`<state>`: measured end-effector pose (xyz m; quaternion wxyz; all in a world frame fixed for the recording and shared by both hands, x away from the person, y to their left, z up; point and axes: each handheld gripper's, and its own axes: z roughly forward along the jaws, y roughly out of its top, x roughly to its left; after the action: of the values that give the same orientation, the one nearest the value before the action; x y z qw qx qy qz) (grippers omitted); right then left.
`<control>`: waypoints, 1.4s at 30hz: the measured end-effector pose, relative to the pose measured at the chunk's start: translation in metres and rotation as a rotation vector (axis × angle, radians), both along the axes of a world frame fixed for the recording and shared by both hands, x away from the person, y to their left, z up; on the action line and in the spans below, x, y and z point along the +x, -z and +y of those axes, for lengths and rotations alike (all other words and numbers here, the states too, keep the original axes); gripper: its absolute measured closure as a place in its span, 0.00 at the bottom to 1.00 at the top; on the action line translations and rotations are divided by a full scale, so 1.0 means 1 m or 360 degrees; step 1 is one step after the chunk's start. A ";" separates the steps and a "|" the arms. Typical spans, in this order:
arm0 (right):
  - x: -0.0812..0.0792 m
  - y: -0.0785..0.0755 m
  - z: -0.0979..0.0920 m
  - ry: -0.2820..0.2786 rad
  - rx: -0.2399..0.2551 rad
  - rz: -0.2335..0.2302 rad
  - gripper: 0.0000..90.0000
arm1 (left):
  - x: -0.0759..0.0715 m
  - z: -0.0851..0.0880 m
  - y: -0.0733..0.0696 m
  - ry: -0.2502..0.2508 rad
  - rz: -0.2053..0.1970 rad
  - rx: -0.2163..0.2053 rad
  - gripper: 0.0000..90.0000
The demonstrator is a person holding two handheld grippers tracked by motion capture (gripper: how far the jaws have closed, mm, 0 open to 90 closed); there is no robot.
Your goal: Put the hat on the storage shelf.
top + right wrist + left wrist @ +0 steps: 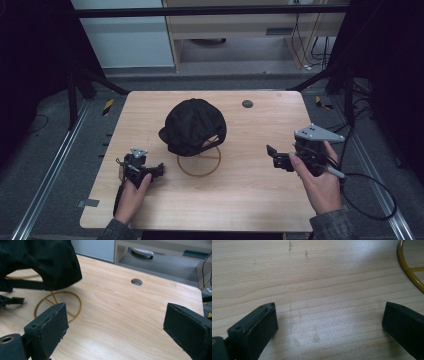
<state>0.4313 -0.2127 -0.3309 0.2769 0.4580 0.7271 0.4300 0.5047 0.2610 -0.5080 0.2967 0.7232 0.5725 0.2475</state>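
A black cap (192, 125) hangs on a yellow wire stand whose round base (199, 164) lies on the wooden table (250, 195). In the right gripper view the cap (42, 262) fills the upper left above the ring base (58, 305). My left gripper (161, 170) rests low on the table, left of the stand, jaws wide apart over bare wood, with the ring's edge (409, 270) at its upper right. My right gripper (273, 155) hovers to the right of the stand, pointing toward it, jaws open and empty.
A small round hole (247, 104) sits in the table's far right part. Metal frame rails run along both sides of the table, and a cable (370, 200) loops off the right gripper past the table's right edge. Shelving stands beyond the far edge.
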 end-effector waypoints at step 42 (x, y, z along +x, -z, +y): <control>0.004 0.133 0.009 0.0009 -0.0113 0.0222 0.08 | 0.000 0.000 0.000 0.0000 0.0000 0.0000 0.00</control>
<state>0.4352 -0.2041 -0.4635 0.2428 0.4790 0.7580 0.3702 0.5047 0.2610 -0.5080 0.2966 0.7232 0.5725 0.2477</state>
